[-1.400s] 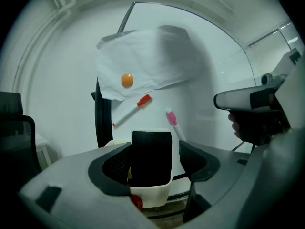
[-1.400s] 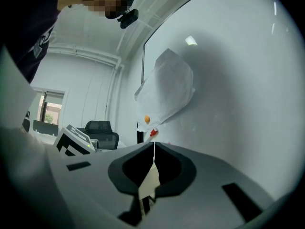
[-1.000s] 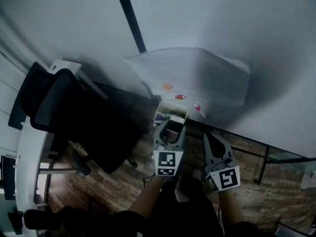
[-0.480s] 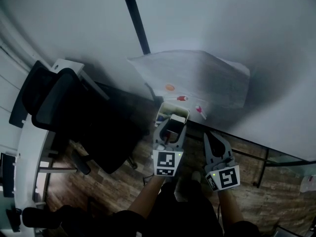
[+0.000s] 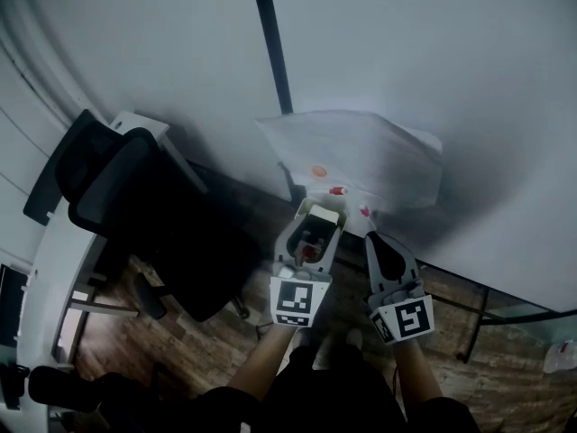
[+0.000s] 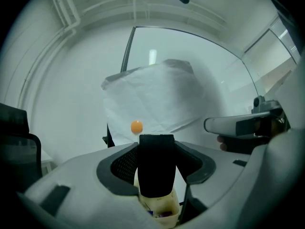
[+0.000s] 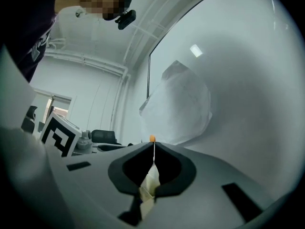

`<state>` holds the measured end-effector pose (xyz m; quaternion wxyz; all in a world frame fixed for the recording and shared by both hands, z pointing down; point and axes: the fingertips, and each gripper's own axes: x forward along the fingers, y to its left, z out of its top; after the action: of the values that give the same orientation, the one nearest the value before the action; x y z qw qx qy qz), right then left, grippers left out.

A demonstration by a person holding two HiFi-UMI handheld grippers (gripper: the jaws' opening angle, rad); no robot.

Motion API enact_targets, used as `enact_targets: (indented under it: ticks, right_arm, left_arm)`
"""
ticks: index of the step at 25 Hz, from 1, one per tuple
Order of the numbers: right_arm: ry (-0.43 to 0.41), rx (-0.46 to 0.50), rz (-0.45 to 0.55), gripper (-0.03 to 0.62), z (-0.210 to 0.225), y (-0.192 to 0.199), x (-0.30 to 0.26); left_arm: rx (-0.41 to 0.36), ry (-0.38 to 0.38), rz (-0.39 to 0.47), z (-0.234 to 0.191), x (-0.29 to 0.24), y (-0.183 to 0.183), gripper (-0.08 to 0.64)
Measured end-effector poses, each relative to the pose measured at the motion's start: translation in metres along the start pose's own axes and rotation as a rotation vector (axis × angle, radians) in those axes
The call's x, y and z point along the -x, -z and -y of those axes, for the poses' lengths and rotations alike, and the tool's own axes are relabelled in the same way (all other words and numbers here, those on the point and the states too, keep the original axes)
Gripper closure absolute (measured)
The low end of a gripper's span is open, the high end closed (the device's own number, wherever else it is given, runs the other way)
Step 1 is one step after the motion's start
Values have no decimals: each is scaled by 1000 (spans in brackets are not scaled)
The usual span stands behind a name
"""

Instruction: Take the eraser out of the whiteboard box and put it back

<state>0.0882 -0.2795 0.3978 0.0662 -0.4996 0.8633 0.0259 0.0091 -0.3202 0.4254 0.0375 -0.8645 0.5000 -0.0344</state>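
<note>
A black-felted eraser (image 6: 156, 168) stands upright between the jaws of my left gripper (image 6: 156, 152), which is shut on it. Right below it is the cream whiteboard box (image 6: 164, 208) with marker ends inside. In the head view, my left gripper (image 5: 315, 224) holds the eraser (image 5: 323, 216) over the box (image 5: 304, 209) at the whiteboard's lower edge. My right gripper (image 5: 374, 240) hovers just to the right of the box, shut and empty. In the right gripper view its tips (image 7: 153, 146) touch, and the box (image 7: 149, 185) shows through the gap below them.
A white paper sheet (image 5: 361, 156) hangs on the whiteboard (image 5: 433, 61) above the box, held by an orange magnet (image 5: 318, 170) and red magnets (image 5: 337, 190). A black office chair (image 5: 135, 215) and a white desk (image 5: 54, 269) stand to the left on a wooden floor.
Both grippers have risen along the board. The left one carried the eraser up from the box; the right stayed shut beside it.
</note>
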Motion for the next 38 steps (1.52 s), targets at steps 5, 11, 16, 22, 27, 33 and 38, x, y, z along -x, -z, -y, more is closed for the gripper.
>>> enact_targets:
  ticks: [5, 11, 16, 22, 27, 33, 38]
  right_arm:
    - [-43, 1, 37, 588, -9, -15, -3]
    - [-80, -2, 75, 588, -21, -30, -1]
    - [-95, -1, 88, 588, -28, -35, 0]
    - [-93, -4, 88, 588, -28, -36, 4]
    - [-89, 1, 87, 588, -27, -36, 7]
    - [-81, -6, 83, 588, -25, -34, 10]
    - [-82, -6, 82, 588, -26, -32, 11]
  left_arm:
    - [-10, -38, 81, -6, 17, -34, 339]
    - [-46, -66, 144, -8, 41, -58, 339]
    - [-63, -75, 159, -7, 49, -63, 339]
    - [-53, -80, 173, -2, 53, -69, 339]
    - [-66, -69, 168, 3, 52, -66, 339]
    - [-51, -70, 173, 3, 54, -66, 339]
    - [-51, -73, 171, 2, 54, -65, 339]
